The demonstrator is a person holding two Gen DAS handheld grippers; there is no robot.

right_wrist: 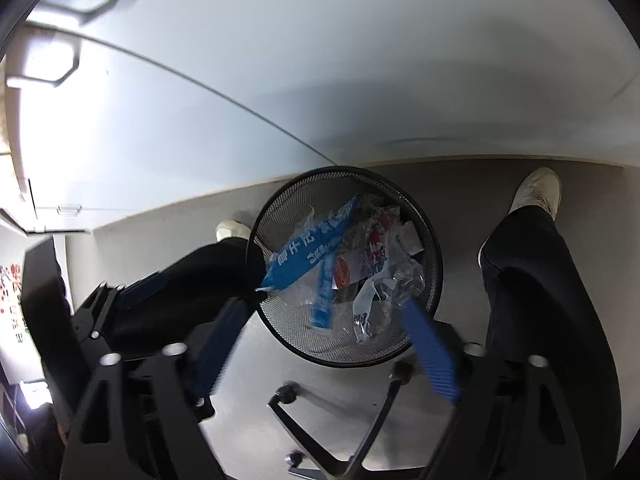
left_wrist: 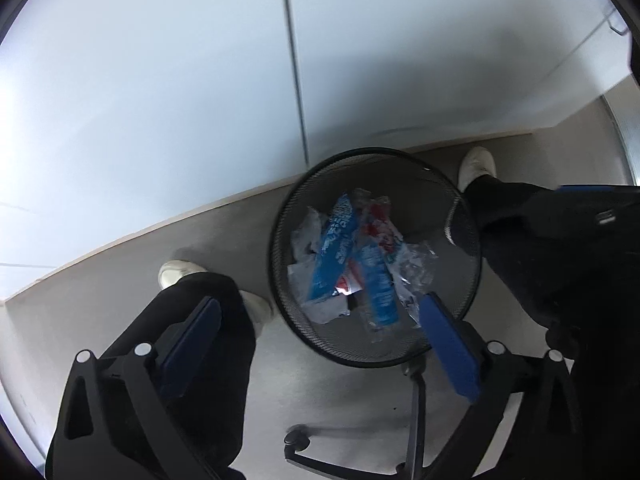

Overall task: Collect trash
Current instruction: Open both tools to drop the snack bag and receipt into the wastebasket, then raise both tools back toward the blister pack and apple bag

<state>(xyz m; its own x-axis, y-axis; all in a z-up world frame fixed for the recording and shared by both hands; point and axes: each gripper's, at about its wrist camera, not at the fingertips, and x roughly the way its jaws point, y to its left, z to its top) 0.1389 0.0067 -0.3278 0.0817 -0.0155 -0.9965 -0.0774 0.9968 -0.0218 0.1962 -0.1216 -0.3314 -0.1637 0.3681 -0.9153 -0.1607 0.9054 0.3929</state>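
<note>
Black wire mesh forms the wastebasket point(left_wrist: 376, 256), which stands on the grey floor point(left_wrist: 120, 280) between the person's legs, just below the edge of the white worktop point(left_wrist: 160, 100). Inside it lies the trash: long blue wrappers point(left_wrist: 336, 248), a red-and-white packet point(left_wrist: 376, 224) and crumpled clear plastic point(left_wrist: 416, 268), heaped together and reaching partway up the wall.

The left gripper point(left_wrist: 320, 328) hangs above the basket with its blue pads spread wide and nothing between them. The right gripper point(right_wrist: 320, 328) is likewise fully parted and empty, poised over the same opening. Judging from this, the dropping step looks finished: the pieces are in the bin and both tools are free. The next move probably calls for lifting away from the rim and turning back towards the worktop to look for anything left; no loose litter shows on its visible surface.

Around the basket are the person's dark trouser legs point(right_wrist: 532, 280), white shoes point(right_wrist: 538, 192) and the star base and castors of an office chair point(right_wrist: 340, 432). The legs crowd the bin on both sides, and the chair base sits just below it, so a careless sweep could nudge the basket.
</note>
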